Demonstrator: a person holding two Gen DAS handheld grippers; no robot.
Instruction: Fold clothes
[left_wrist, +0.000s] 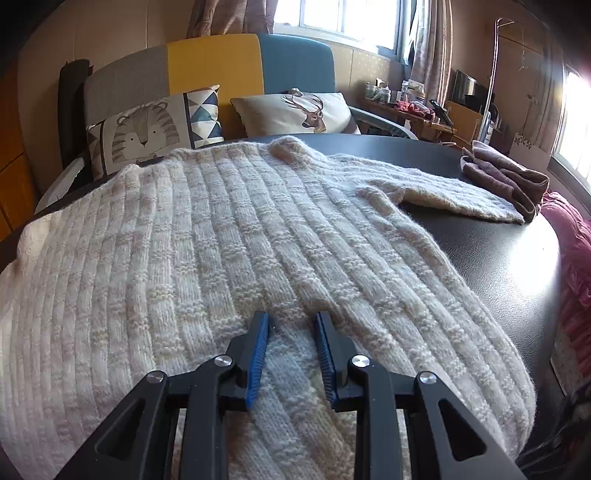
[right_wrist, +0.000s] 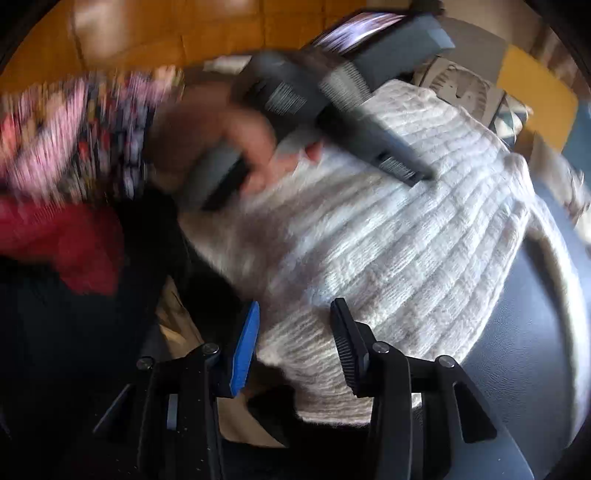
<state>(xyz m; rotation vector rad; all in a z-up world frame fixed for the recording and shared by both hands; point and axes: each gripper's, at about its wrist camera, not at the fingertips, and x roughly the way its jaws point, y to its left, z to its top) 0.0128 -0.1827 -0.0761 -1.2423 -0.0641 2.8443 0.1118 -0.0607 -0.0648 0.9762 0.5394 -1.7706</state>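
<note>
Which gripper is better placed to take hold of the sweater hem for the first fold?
Probably the right gripper: its open jaws straddle the sweater edge at the table rim. The left gripper, also open, sits over the sweater's middle, with no edge between its jaws.

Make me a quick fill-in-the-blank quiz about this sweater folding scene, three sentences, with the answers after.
1. The cream knit sweater lies spread on a ____ table.
2. The folded brown garment rests at the end of the sweater's ____.
3. The jaws of the left gripper are ____ over the sweater.

Missing words: black; sleeve; open
</note>
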